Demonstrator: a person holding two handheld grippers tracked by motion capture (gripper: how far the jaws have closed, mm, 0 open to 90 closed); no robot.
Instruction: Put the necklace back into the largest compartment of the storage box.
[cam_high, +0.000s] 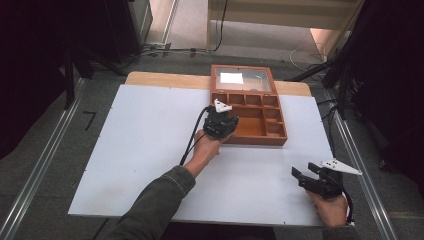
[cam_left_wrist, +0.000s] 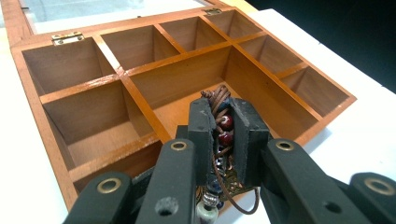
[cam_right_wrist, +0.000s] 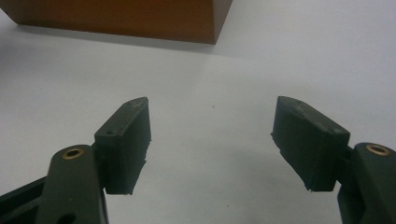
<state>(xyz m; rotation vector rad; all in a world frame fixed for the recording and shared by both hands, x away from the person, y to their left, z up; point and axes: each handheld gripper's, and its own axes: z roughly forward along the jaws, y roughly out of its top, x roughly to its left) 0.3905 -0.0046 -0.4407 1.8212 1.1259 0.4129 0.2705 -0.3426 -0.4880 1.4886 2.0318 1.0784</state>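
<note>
The left gripper (cam_left_wrist: 223, 133) is holding its black jaws clamped on a beaded cord bracelet (cam_left_wrist: 222, 127), brown string with glossy red beads, over the near edge of the open wooden box (cam_high: 280, 131), above its large smooth compartment. The right gripper (cam_right_wrist: 212, 140) is hovering at the near right over the white counter (cam_high: 145, 150), its jaws spread wide, gripping nothing.

Left forearm (sleeved) reaches forward and to the right from the bottom edge, its hand (cam_high: 206, 146) carrying the left gripper (cam_left_wrist: 227, 133) with jaws drawn close together, pinching. Right hand (cam_high: 331, 209) sits low at the near right; right gripper (cam_right_wrist: 212, 140) points leftward, jaws spread wide.
</note>
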